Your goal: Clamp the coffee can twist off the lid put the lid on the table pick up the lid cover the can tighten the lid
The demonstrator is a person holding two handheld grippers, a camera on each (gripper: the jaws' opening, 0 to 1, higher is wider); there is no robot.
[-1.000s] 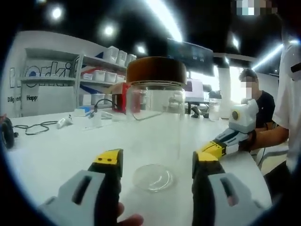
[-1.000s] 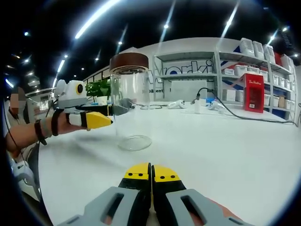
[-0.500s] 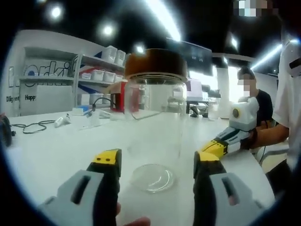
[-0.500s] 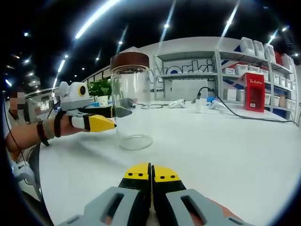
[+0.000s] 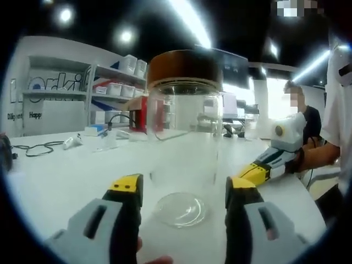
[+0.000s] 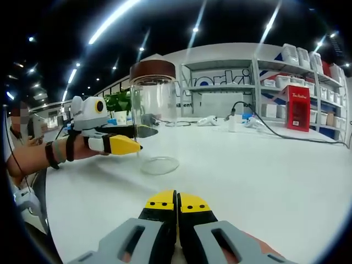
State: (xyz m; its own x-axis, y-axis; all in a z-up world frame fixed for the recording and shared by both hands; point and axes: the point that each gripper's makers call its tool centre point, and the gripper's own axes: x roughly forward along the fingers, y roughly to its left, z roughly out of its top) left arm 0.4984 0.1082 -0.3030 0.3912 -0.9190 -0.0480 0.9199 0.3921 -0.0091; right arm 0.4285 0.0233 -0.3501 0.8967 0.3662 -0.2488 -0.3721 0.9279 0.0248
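Note:
A clear glass can with a brown lid stands upright on the white table. In the left gripper view my left gripper is open, its yellow-tipped jaws either side of the can's base, not touching it. The right gripper view shows the same can and lid ahead to the left, with the left gripper reaching it from the left. My right gripper is shut with nothing in it, well short of the can, and shows as the right gripper beside the can.
Shelves with white bins and a red box line the far wall. Cables and small items lie on the table's far side. A seated person is at the table's right end.
The left gripper has moved closer to the can, which looks larger between its jaws. The right gripper has stayed put and shut.

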